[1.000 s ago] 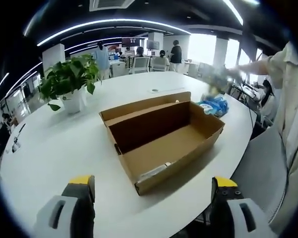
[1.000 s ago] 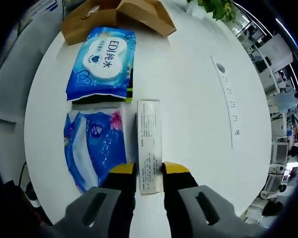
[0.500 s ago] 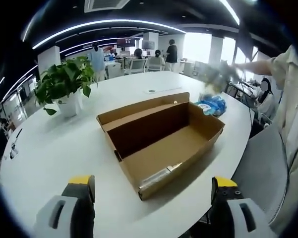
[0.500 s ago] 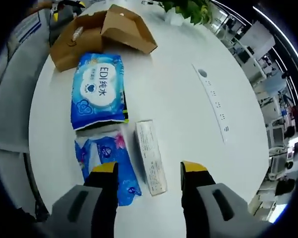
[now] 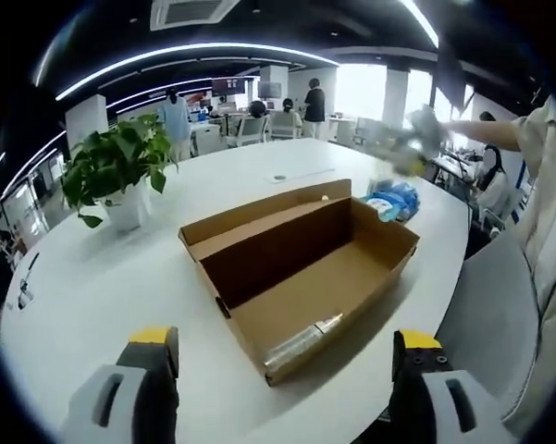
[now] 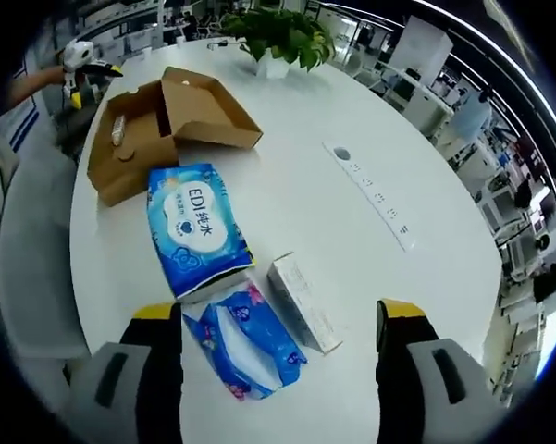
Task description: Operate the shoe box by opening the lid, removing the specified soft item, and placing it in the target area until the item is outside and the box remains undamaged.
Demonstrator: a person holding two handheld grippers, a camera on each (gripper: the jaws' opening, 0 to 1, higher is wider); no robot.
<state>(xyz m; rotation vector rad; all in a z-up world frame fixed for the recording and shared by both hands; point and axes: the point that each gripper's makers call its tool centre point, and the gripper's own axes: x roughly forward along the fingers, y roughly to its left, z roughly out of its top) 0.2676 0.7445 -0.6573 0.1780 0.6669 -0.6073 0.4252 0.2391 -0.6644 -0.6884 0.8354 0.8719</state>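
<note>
While both grippers hang spread and empty, the shoe box (image 5: 296, 268) lies open near the white table's (image 6: 315, 111) edge — packets (image 6: 196, 227) beside, plant (image 5: 111, 166) farther in

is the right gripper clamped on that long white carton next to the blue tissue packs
No, the right gripper stands open above the white table, with the long white carton lying free between its jaws.

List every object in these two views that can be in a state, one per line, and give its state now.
Brown cardboard shoe box: lid open, inside bare.
Blue wet-wipe pack: flat on the white table, outside the box.
Blue tissue pack: on the table, crumpled.
Small white carton: lying on its side, closed.
Green potted plant: upright.
Left gripper: open, holding nothing.
Right gripper: open, holding nothing.
</note>
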